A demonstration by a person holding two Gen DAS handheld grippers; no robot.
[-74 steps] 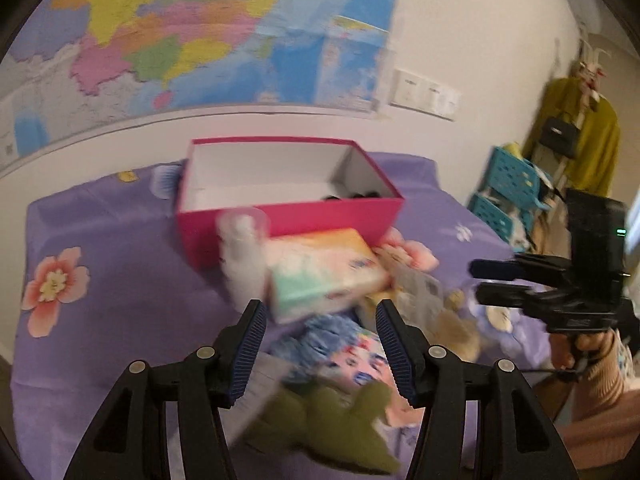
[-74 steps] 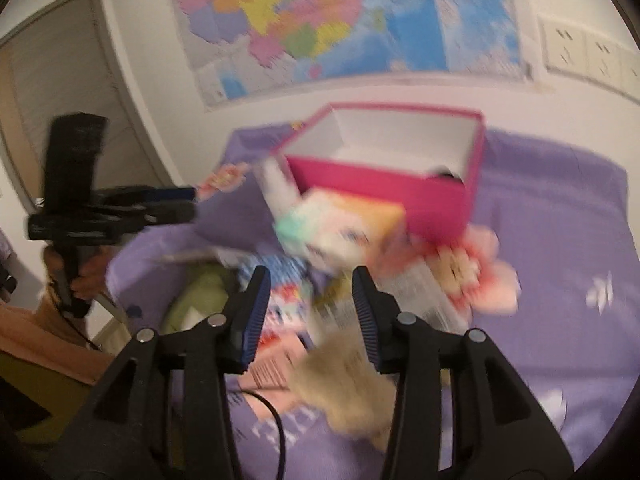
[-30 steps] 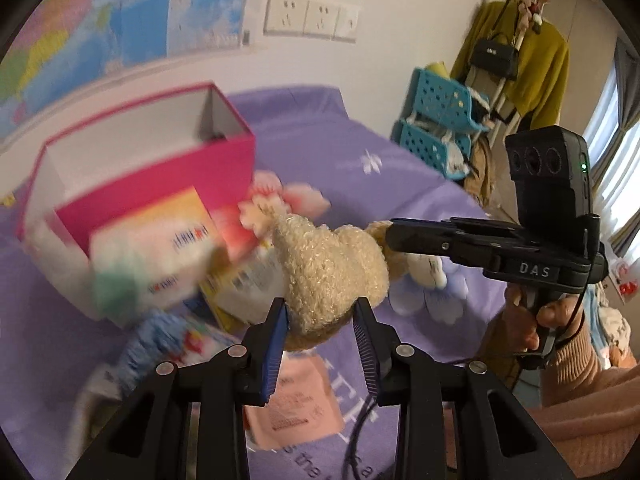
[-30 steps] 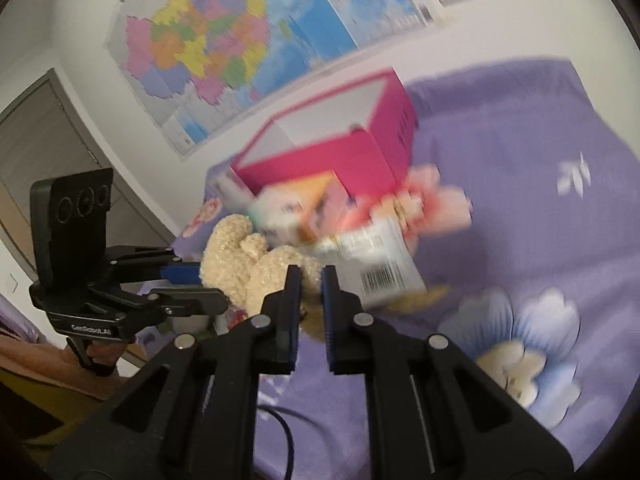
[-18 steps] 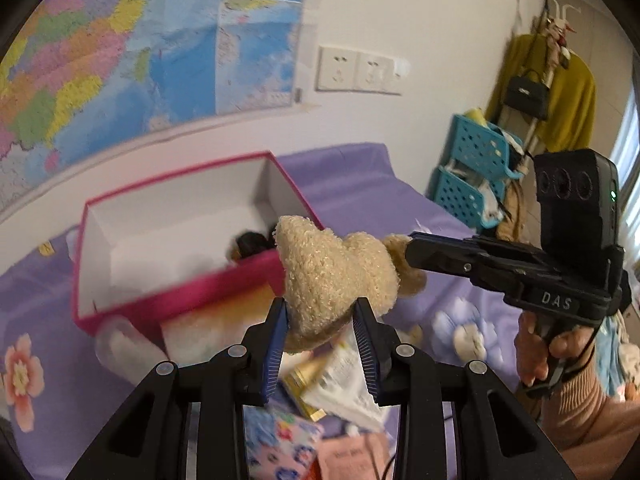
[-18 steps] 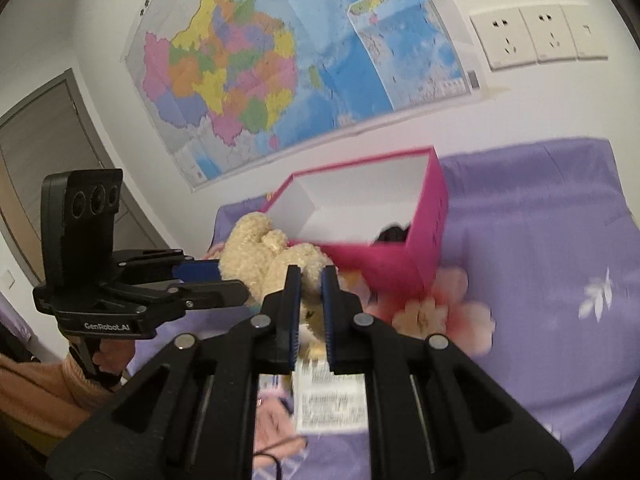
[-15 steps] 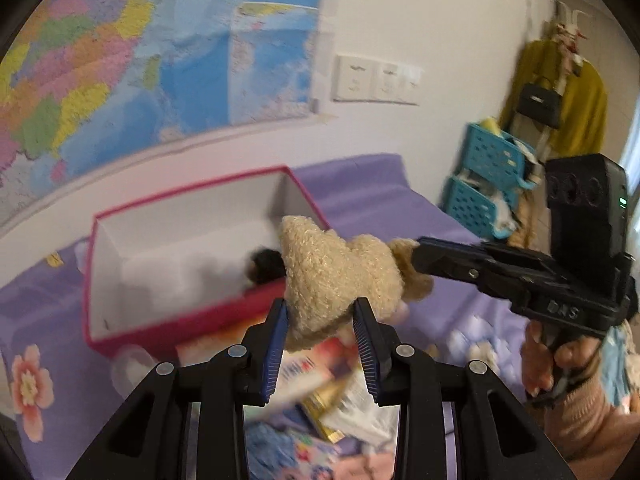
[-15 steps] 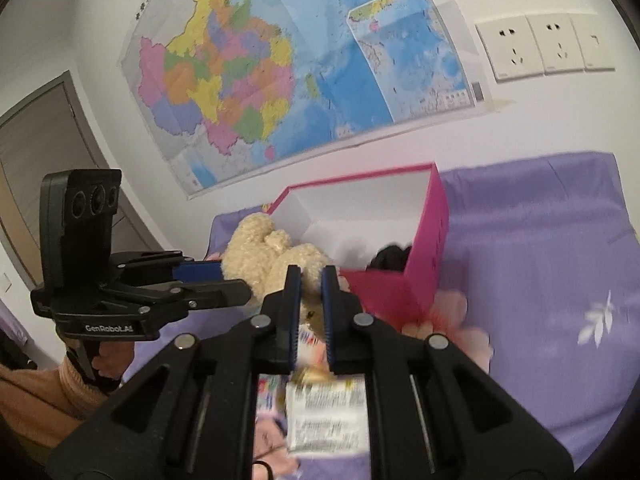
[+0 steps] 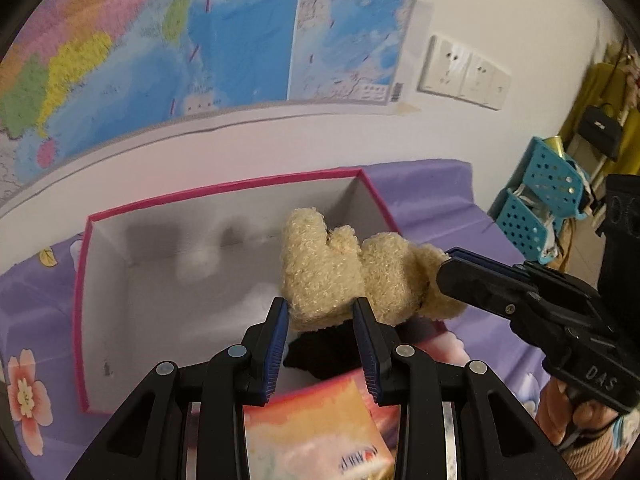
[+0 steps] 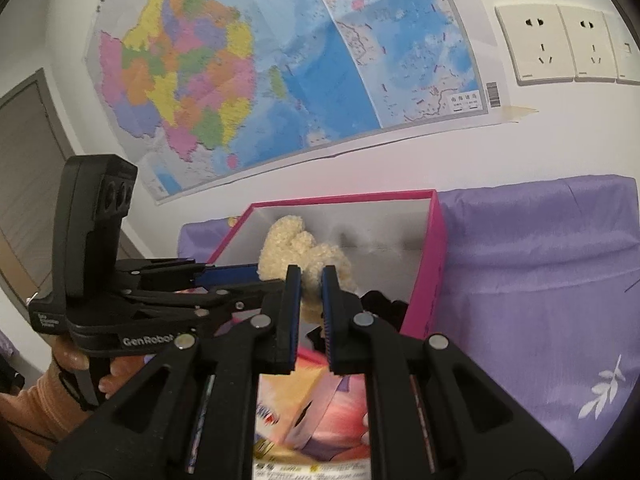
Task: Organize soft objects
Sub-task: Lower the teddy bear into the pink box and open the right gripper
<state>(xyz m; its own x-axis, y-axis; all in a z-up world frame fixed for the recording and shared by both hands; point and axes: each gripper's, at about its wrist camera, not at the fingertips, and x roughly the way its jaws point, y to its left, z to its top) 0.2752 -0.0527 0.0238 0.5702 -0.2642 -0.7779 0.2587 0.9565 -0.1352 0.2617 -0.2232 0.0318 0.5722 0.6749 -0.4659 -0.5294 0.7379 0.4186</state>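
A beige plush toy (image 9: 332,268) hangs over the open pink box (image 9: 224,192), held from two sides. My left gripper (image 9: 319,306) is shut on its lower end. My right gripper (image 9: 446,266) comes in from the right and pinches the toy's other end. In the right wrist view the right gripper (image 10: 311,272) is shut on the plush toy (image 10: 296,252), with the left gripper (image 10: 260,278) gripping it from the left. The pink box (image 10: 436,248) has white inner walls. A black soft item (image 9: 320,354) lies in its near right corner, partly hidden by the toy.
A tissue pack (image 9: 316,428) lies just in front of the box on the purple flowered cloth (image 9: 28,320). A wall with a map (image 9: 200,40) and sockets (image 9: 464,72) stands right behind the box. Blue baskets (image 9: 536,208) stand at the right. A door (image 10: 28,160) is on the left.
Both grippers closed on the plush toy at the pile, then carried it up and towards the wall. It now hangs over the box's open top.
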